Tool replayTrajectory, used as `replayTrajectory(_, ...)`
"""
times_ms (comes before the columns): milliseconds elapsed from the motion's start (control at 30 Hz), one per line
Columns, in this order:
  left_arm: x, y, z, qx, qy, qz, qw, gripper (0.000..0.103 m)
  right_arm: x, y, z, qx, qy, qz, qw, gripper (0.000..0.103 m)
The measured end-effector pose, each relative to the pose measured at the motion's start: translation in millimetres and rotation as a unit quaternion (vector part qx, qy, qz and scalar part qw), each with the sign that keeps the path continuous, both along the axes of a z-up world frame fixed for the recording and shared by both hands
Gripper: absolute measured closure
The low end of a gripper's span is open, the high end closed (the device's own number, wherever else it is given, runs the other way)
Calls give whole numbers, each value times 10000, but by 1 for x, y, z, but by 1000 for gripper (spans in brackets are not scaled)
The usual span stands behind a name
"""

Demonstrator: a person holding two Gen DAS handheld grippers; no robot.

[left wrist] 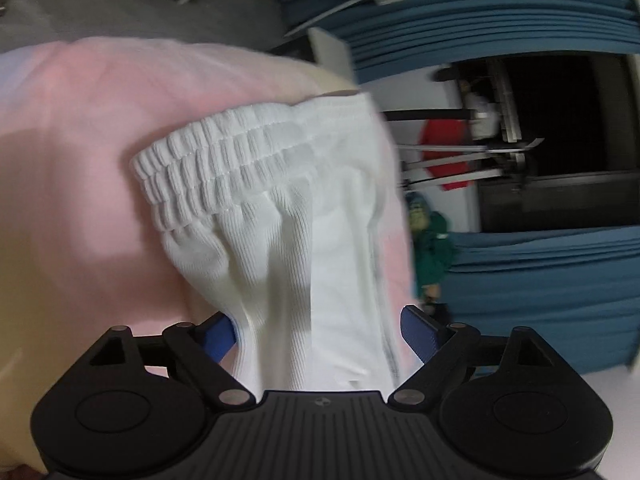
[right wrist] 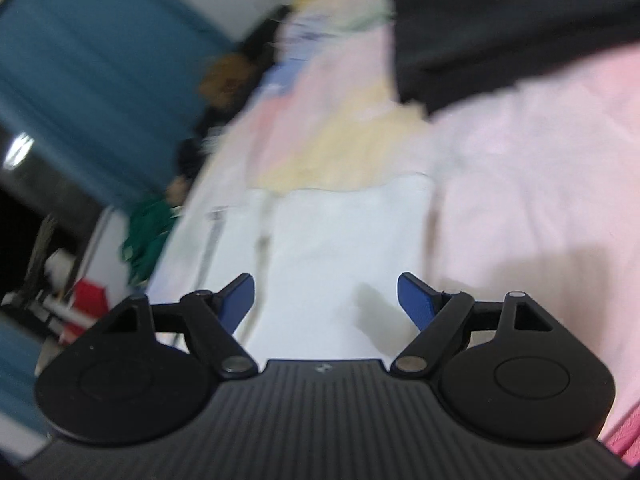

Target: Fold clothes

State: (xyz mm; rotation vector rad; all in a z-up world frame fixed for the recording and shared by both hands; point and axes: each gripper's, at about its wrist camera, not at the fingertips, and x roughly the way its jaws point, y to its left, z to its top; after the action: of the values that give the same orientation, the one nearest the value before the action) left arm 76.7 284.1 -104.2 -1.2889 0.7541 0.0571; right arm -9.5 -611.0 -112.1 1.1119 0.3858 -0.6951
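Observation:
A white ribbed garment (left wrist: 288, 216) with a gathered elastic waistband lies on a pink sheet (left wrist: 72, 128). In the left wrist view it runs between the blue fingers of my left gripper (left wrist: 320, 332), whose jaws stand wide apart around it. In the right wrist view the same white garment (right wrist: 340, 248) lies flat on the pink bedding (right wrist: 540, 184). My right gripper (right wrist: 326, 300) is open just above its near end and holds nothing. The view is blurred.
A black garment (right wrist: 500, 28) lies at the far right on the bedding. Yellow cloth (right wrist: 360, 152) lies beyond the white garment. Blue curtains (left wrist: 520, 32), a dark window and a green toy (left wrist: 432, 248) stand past the bed's edge.

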Motion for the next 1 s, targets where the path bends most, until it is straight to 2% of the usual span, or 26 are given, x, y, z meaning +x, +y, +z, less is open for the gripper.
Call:
replayTrajectory(67, 2, 2, -16, -86, 482, 30, 9988, 17, 8, -7, -18, 333, 149, -22, 9993, 22)
replayTrajectory(133, 2, 5, -29, -215, 793, 87, 9966, 20, 18, -15, -33, 553, 291, -21, 9980, 22)
replayTrajectory(200, 4, 5, -33, -326, 784, 21, 9964, 22, 27, -21, -45, 660, 275, 11, 9974, 23)
replayTrajectory(267, 7, 4, -33, -434, 697, -88, 9966, 37, 36, -23, -51, 616, 42, 87, 9981, 23)
replayTrajectory(333, 11, 1, -35, -495, 655, -235, 9963, 41, 46, -24, -54, 492, -169, 228, 9984, 41)
replayTrajectory(367, 13, -1, -35, -488, 653, -289, 9962, 48, 49, -22, -51, 412, -196, 286, 9985, 44)
replayTrajectory(400, 14, -1, -35, -474, 655, -293, 9963, 52, 51, -21, -51, 366, -207, 292, 9987, 57)
replayTrajectory(433, 14, 0, -37, -472, 656, -266, 9964, 57, 51, -19, -51, 358, -199, 262, 9988, 77)
replayTrajectory(500, 14, 2, -39, -540, 593, -221, 9965, 73, 50, -17, -52, 366, -155, 183, 9990, 93)
replayTrajectory(533, 13, 4, -38, -581, 496, -226, 9968, 86, 48, -16, -51, 320, -147, 145, 9993, 96)
replayTrajectory(567, 12, 5, -37, -622, 399, -230, 9970, 90, 44, -19, -47, 234, -184, 129, 9995, 96)
replayTrajectory(733, 9, 10, -26, -744, -198, -202, 9968, 94, 27, -20, -22, -311, -474, -41, 9984, 97)
replayTrajectory(900, -7, 6, 4, -385, -857, -219, 9953, 97, 14, -9, 1, -905, -498, -187, 9945, 97)
replayTrajectory(1000, -9, 2, 28, 9, -973, -340, 9947, 97, 11, 0, 22, -1161, -454, -167, 9921, 97)
